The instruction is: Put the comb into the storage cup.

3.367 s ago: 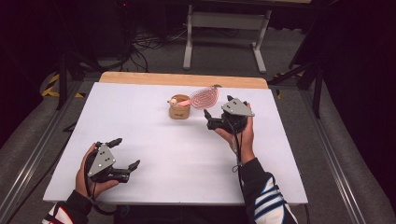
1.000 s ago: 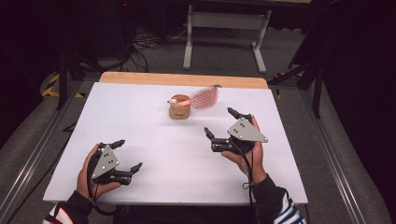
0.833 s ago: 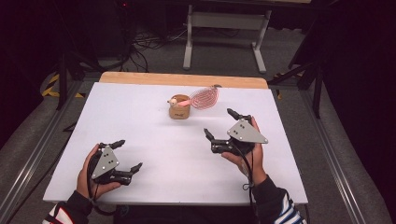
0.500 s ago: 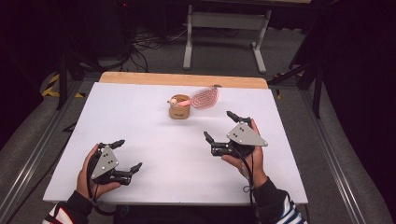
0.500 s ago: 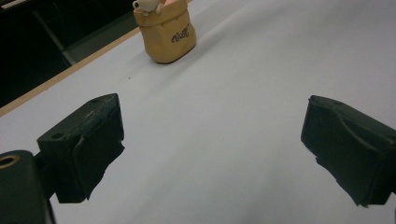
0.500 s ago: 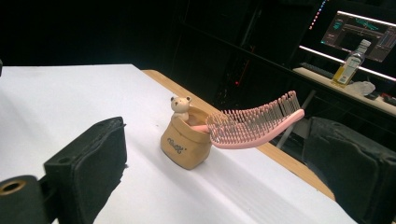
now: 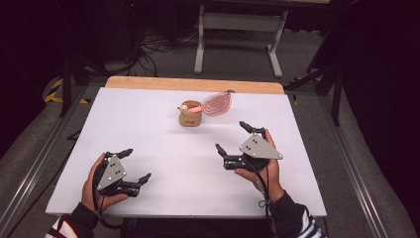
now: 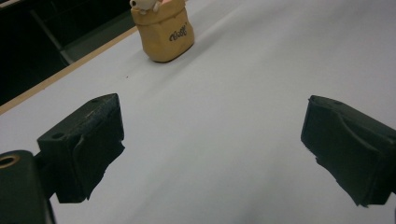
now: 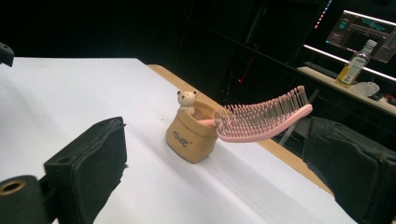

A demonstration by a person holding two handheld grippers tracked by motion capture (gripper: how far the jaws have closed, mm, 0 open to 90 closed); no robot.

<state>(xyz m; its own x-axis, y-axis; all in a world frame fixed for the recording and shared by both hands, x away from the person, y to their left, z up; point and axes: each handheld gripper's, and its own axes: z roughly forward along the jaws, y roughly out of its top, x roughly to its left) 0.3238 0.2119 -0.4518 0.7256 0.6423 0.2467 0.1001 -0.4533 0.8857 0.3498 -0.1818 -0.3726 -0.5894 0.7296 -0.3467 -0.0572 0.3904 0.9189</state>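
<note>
LEFT: left gripper [image 7: 136, 166] parked at the near edge, jaws apart, empty | RIGHT: right gripper [image 7: 236, 138] has withdrawn toward the person, jaws apart, empty | OBJECT: pink hairbrush [image 9: 264, 120] ahead of the right jaws, handle in the tan bear cup [image 9: 191, 136], released | STATUS: placement judged complete.

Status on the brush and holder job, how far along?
Looks done: the pink hairbrush sits handle-down in the tan holder, its head leaning out over the rim. In hand: nothing; the right hand-held gripper and left hand-held gripper are open, apart from the holder. Left: apparently nothing.
</note>
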